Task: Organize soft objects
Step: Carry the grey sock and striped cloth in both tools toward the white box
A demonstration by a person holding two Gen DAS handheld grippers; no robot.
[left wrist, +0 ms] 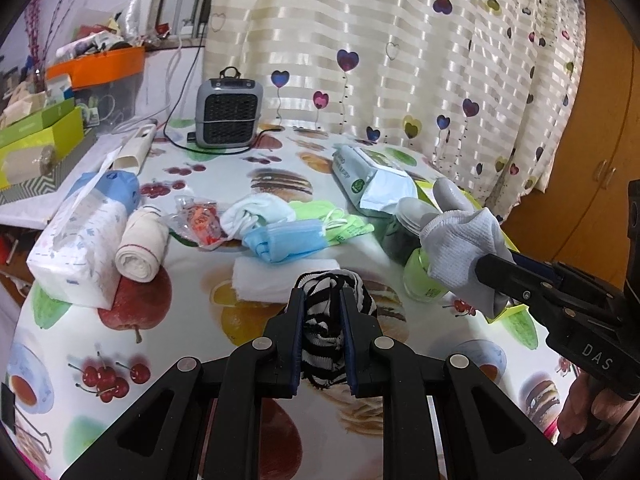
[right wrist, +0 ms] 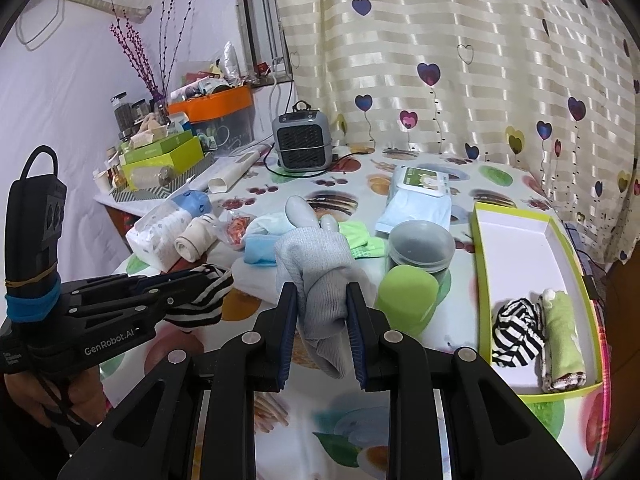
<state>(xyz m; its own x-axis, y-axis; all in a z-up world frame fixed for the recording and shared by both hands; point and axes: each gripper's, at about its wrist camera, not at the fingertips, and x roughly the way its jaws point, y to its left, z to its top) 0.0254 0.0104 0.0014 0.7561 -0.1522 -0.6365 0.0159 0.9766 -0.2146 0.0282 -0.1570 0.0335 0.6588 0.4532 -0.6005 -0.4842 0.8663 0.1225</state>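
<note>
While both my tongs are clenched on soft things, I hold them above the table.

At the table's left edge lie a tissue pack and a rolled bandage. My left gripper grips a striped sock. My right gripper grips a grey glove. By the right edge, the green tray holds another striped sock touching a green roll.

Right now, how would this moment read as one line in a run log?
left gripper: shut on striped sock | right gripper: shut on grey glove | green tray: striped sock, green roll inside
</note>
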